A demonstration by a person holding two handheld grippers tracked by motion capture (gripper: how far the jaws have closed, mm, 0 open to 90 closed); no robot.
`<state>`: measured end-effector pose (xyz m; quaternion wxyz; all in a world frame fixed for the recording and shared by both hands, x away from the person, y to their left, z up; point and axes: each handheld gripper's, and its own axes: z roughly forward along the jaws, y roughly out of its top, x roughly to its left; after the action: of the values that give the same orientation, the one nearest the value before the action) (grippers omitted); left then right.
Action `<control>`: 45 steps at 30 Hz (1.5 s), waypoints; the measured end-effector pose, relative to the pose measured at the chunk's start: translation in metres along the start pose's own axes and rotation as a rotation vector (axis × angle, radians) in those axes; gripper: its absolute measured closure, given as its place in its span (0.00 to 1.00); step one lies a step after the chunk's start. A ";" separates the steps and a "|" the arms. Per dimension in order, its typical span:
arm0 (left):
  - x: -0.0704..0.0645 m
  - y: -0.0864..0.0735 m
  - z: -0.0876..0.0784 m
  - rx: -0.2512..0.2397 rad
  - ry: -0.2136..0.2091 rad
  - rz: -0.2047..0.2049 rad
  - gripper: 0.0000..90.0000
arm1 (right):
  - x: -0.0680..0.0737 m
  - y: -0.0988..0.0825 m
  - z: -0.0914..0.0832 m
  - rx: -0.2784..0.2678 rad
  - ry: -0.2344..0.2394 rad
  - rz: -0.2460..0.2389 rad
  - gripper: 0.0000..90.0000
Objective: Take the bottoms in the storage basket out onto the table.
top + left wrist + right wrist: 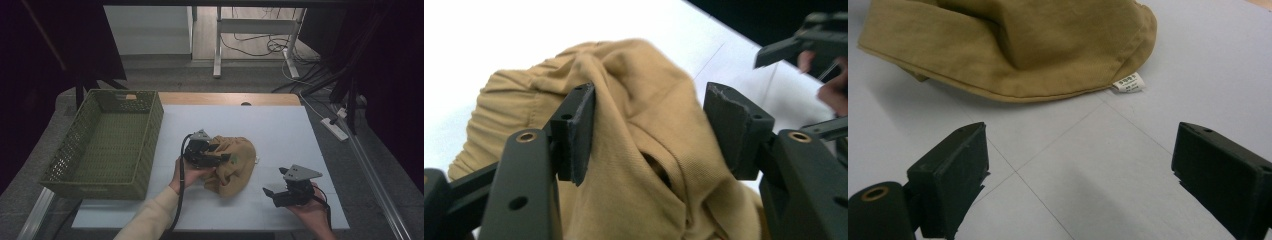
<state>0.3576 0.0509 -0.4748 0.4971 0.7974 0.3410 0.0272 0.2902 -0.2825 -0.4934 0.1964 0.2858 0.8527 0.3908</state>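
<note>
Left gripper (pixel 223 153) over the cloth (pixel 235 162) — jaws parted.
Cloth lies between them, unpinched; right gripper (pixel 270 194) released too — well apart on the mat (pixel 280 125).

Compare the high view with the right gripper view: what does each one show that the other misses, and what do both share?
High view alone: the green woven plastic basket at the table's left, the left gripper over the cloth, the person's hands, and the floor with cables beyond.

Right gripper view alone: a small white sewn-in label at the hem, and faint crease lines in the cover.

Both: the crumpled tan cloth garment lying on the white table cover, and the right gripper, jaws apart with nothing between them, short of the cloth.
</note>
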 end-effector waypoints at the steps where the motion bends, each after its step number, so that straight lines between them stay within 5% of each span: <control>1: -0.001 0.000 -0.002 -0.008 0.003 -0.001 0.44 | 0.000 0.000 0.000 0.000 0.000 0.000 0.09; 15: -0.014 0.008 -0.033 -0.016 0.030 0.056 0.35 | 0.000 0.000 -0.001 -0.005 0.000 0.001 0.09; 21: -0.016 0.003 -0.059 -0.023 0.042 0.056 0.34 | 0.001 0.000 -0.002 -0.007 0.000 -0.001 0.09; 33: -0.010 -0.033 -0.128 -0.061 0.124 0.024 0.33 | 0.001 -0.002 -0.006 -0.011 -0.006 0.007 0.09; 45: -0.005 -0.064 -0.169 -0.078 0.190 0.006 0.33 | 0.002 -0.002 -0.005 -0.013 -0.003 0.005 0.09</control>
<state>0.2565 0.1962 -0.4402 0.4932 0.7723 0.3828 0.1176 0.2852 -0.2851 -0.4914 0.1987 0.2871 0.8490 0.3965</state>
